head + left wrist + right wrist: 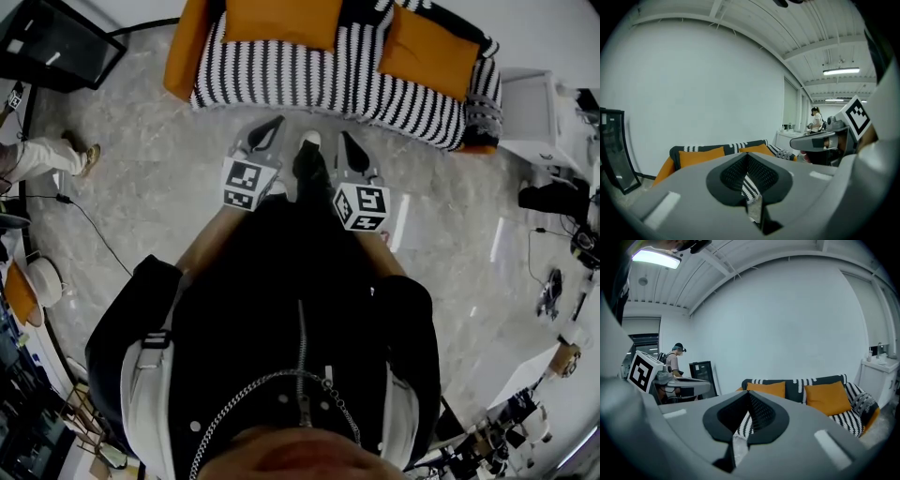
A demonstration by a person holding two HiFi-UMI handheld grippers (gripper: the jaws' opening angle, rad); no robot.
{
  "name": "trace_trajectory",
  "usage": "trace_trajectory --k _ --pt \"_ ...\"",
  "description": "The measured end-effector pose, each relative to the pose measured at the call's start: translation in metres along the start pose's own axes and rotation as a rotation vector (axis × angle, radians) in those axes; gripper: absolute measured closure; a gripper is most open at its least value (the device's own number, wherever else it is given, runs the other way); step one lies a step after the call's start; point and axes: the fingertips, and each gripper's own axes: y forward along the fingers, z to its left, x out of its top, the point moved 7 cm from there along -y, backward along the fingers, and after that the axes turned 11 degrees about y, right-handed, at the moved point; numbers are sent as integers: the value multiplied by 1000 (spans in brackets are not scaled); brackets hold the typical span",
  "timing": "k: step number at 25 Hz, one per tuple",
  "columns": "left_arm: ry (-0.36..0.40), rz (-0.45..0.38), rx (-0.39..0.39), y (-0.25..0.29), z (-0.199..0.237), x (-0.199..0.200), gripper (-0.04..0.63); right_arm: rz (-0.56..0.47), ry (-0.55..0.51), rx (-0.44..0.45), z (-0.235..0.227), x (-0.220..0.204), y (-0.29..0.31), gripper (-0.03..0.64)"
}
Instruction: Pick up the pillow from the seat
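The left gripper (272, 127) and the right gripper (346, 139) had their jaws closed together, empty, not yet at the sofa (309, 80). An orange pillow (281, 21) leaned along its back edge near the left corner (a second pillow (427, 52) near the right). It looked light and soft; pinching a top corner seemed safest.

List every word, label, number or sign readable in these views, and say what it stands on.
No readable text in any view.
Left marker cube, on the left gripper: black-and-white square code, no letters or digits.
Right marker cube, on the right gripper: the same kind of code.
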Motion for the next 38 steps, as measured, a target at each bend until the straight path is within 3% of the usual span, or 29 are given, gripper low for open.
trace_trajectory --k 13,38 --pt "-2 51 23 78 47 -1 586 25 -7 47 -36 34 86 615" --pt "29 84 93 281 126 68 586 70 6 163 -163 145 255 614"
